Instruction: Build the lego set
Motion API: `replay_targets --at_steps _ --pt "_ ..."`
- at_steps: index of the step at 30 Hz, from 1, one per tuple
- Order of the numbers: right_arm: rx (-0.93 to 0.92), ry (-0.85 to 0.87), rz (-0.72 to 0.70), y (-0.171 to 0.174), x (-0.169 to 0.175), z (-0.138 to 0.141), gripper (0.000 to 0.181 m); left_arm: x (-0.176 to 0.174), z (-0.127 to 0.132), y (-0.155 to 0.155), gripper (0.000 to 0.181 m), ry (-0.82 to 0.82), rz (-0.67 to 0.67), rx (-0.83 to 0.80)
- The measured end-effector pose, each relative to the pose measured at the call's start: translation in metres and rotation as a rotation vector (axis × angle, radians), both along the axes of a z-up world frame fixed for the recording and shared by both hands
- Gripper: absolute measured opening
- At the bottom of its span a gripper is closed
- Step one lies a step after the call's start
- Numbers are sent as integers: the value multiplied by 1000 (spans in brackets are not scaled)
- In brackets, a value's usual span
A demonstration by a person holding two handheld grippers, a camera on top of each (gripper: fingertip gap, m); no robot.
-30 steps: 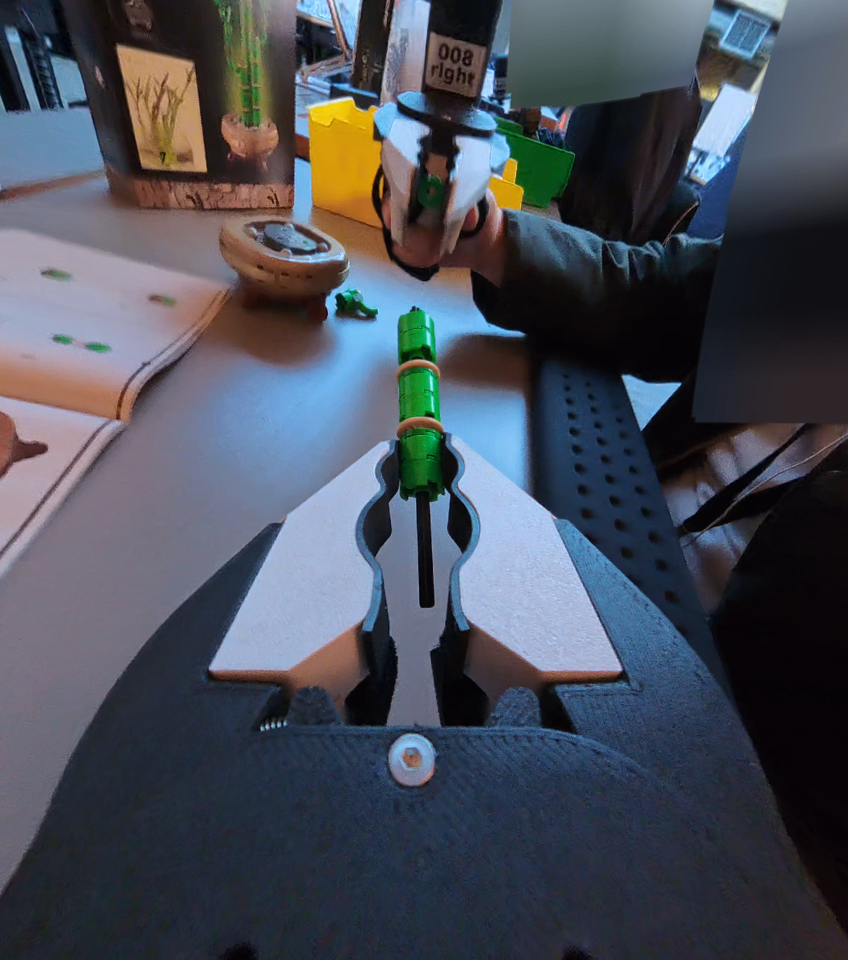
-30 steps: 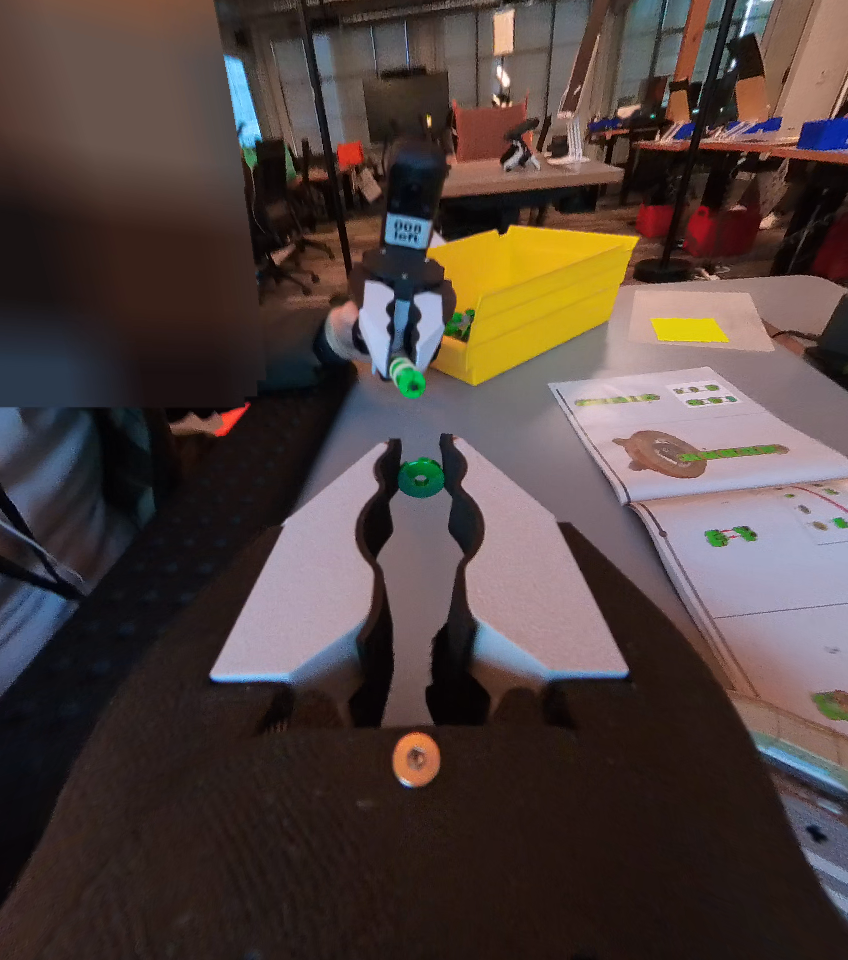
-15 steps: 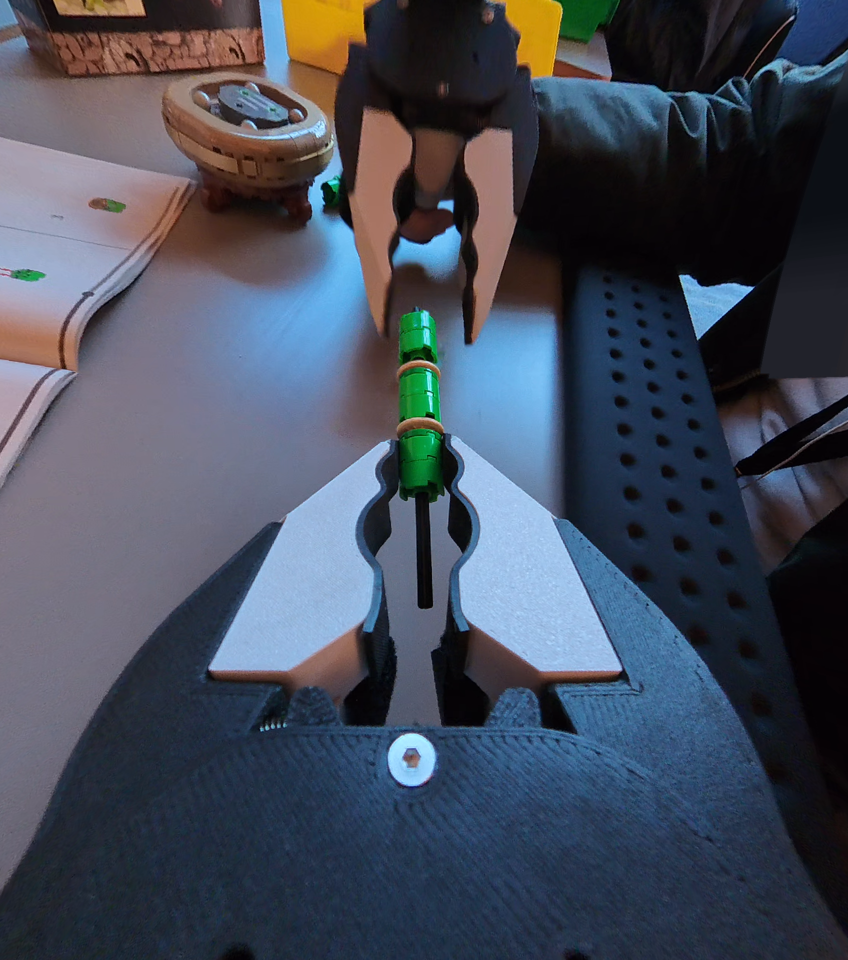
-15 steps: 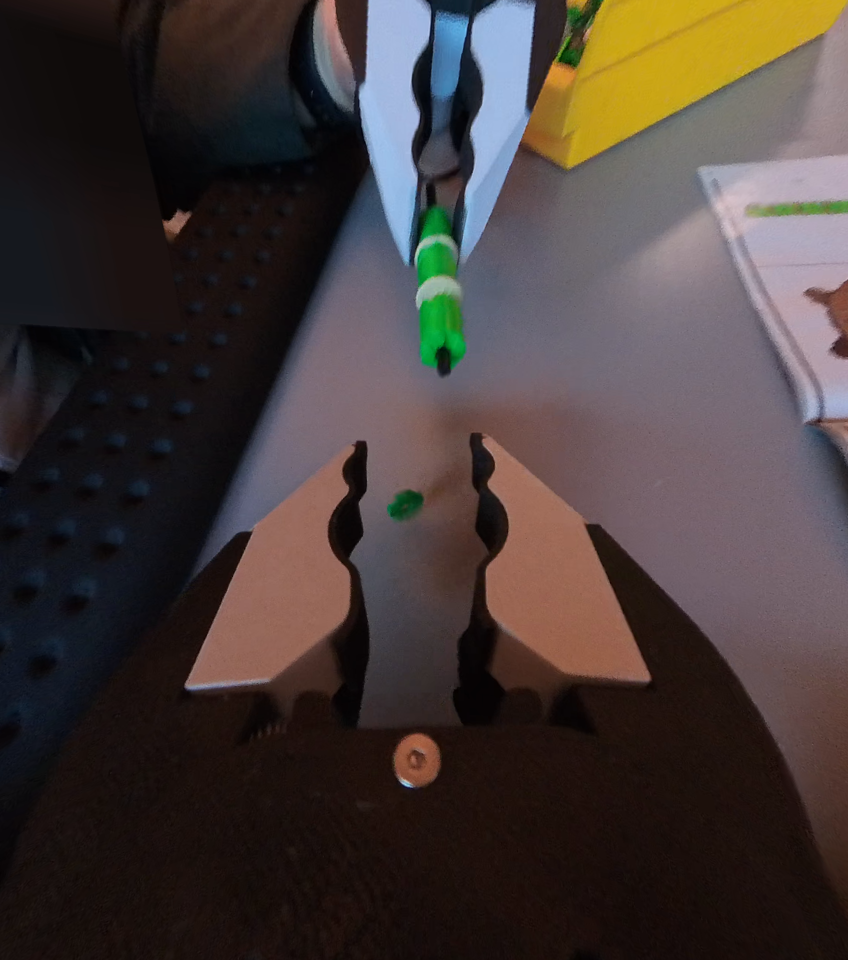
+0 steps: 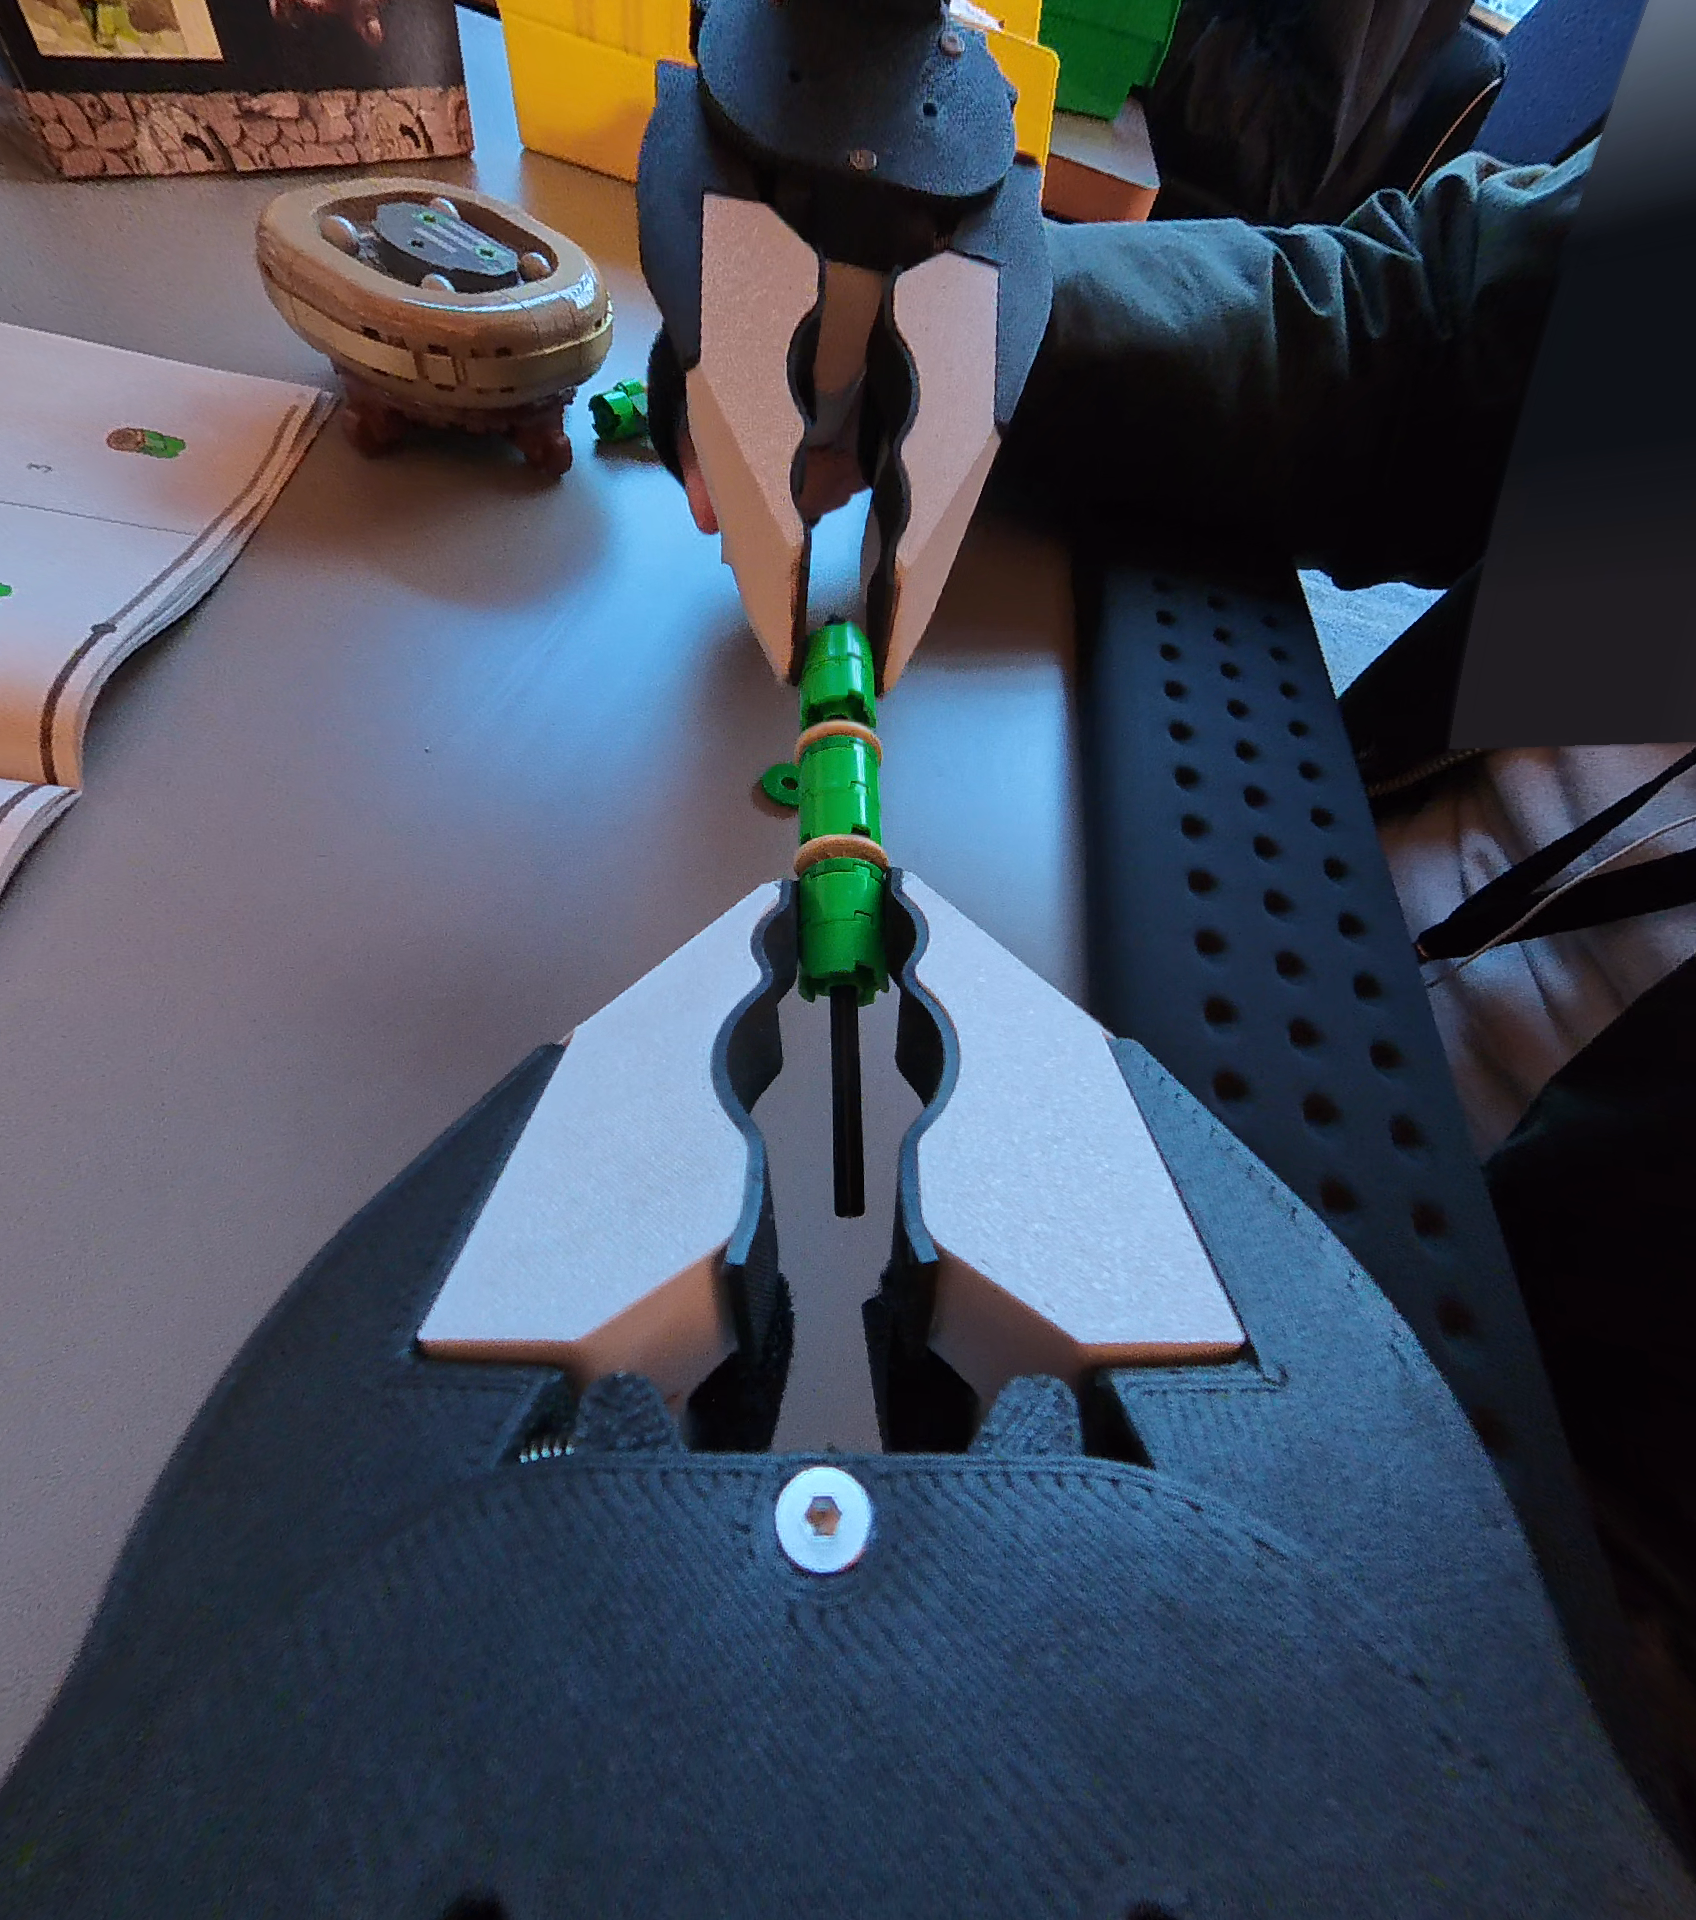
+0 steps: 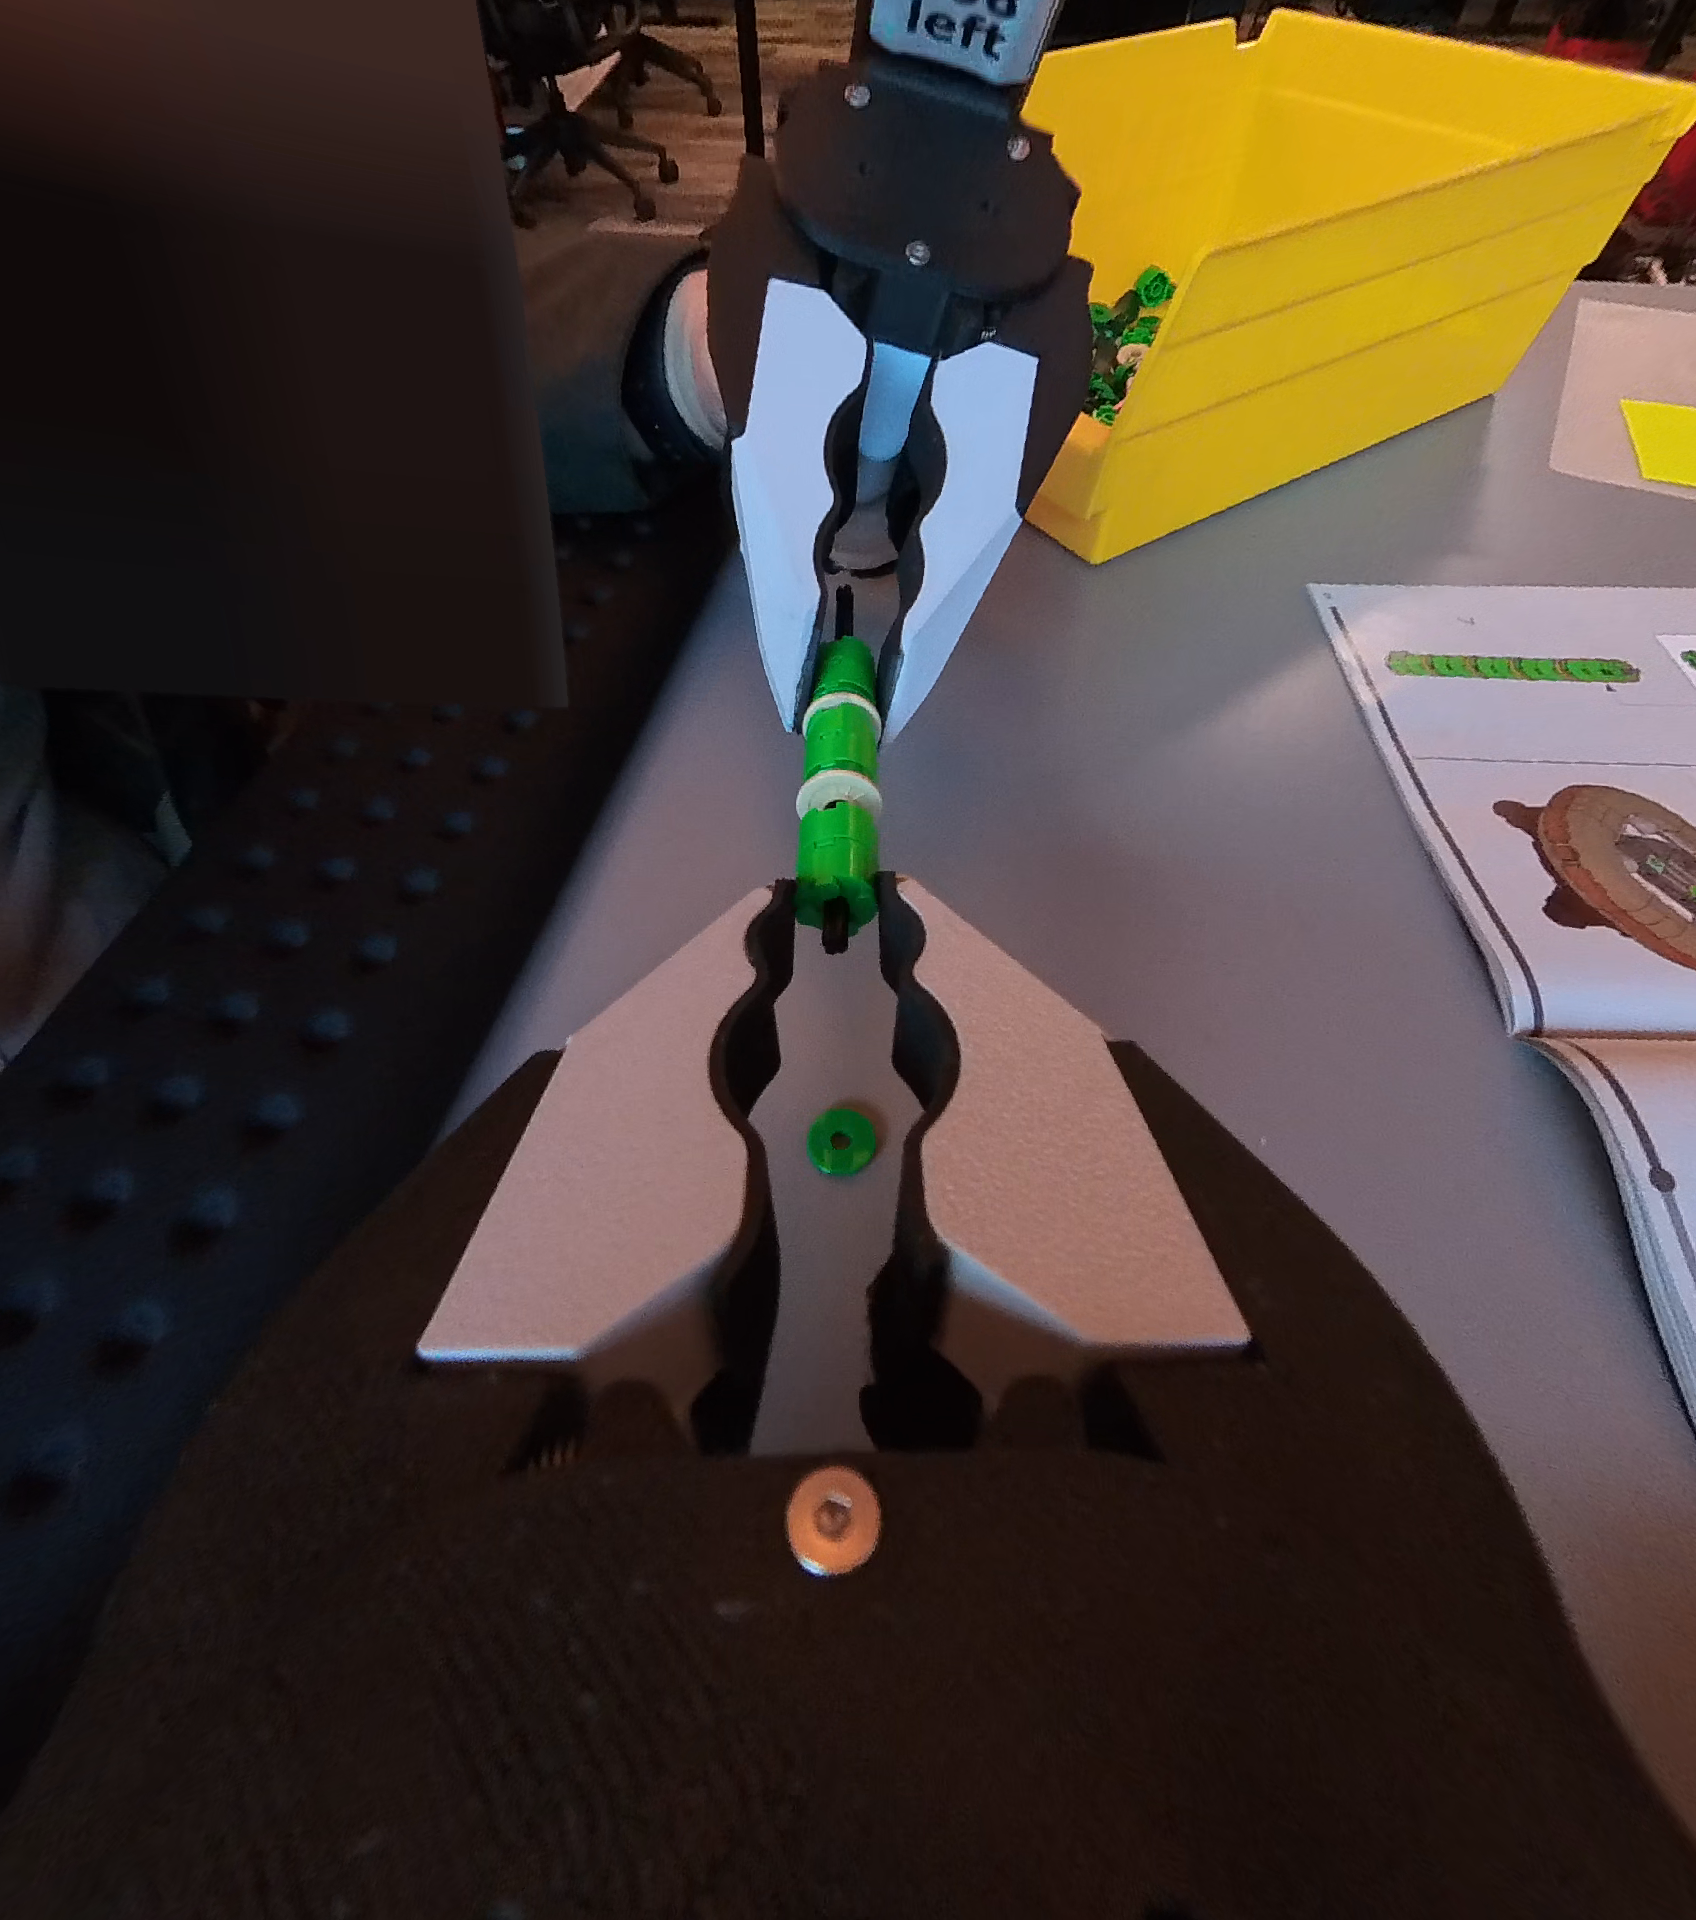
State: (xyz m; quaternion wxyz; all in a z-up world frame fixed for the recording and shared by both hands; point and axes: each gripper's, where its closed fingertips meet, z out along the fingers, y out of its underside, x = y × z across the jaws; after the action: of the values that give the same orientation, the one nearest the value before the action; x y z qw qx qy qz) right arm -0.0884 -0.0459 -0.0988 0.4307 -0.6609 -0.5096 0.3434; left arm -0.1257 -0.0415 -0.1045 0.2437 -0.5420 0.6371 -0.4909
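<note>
Above the grey table [image 5: 324, 935], the left gripper [image 5: 842, 914] is clamped on one end of the green stalk [image 5: 836, 800] while the right gripper [image 6: 836, 894], narrowly parted, brackets the other end, so it should close squarely and stay level.

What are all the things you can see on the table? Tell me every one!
Bamboo stalk: one, green with tan rings on a black rod, held between both grippers.
Round piece: one, green, flat on the table under the right gripper.
Small piece: one, green, beside the pot.
Pot: one, tan, on dark red feet.
Instruction booklet: one, open.
Bin: one, yellow, green pieces inside.
Box: one, dark, far edge.
Table: one, grey.
Left gripper: shut on the stalk.
Right gripper: around the stalk's other end.
</note>
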Motion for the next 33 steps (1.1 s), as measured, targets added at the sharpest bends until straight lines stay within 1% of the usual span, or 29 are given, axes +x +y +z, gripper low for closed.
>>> replay_targets --at_steps 3,9,12,13,15,21,24,26,27,30,33 --pt "-28 30 1 0 -1 3 15 0 3 0 15 -11 1 -19" --pt "-40 36 -16 2 -1 3 15 0 4 2 15 -10 11 -38" --pt "-49 23 -24 4 -2 -2 21 1 4 3 15 -8 14 -53" --pt "-52 22 -14 2 -2 -2 14 0 4 1 15 -9 5 -57" --pt "-45 42 -14 2 -2 2 14 0 5 1 15 -15 5 -54" --pt "-108 110 -15 3 -2 8 19 0 3 3 15 -7 12 -47" --pt "-132 137 -17 3 -2 11 19 0 3 3 15 -7 12 -49" --pt "-139 126 -20 4 -2 9 18 -1 2 3 15 -2 11 -53" --pt "-142 122 -20 4 -2 8 15 -1 2 3 15 -1 6 -56" --pt "-128 121 -18 4 -2 11 14 0 4 2 15 -9 6 -56" --pt "-96 64 -14 3 -1 7 14 -1 4 3 15 -11 11 -45"
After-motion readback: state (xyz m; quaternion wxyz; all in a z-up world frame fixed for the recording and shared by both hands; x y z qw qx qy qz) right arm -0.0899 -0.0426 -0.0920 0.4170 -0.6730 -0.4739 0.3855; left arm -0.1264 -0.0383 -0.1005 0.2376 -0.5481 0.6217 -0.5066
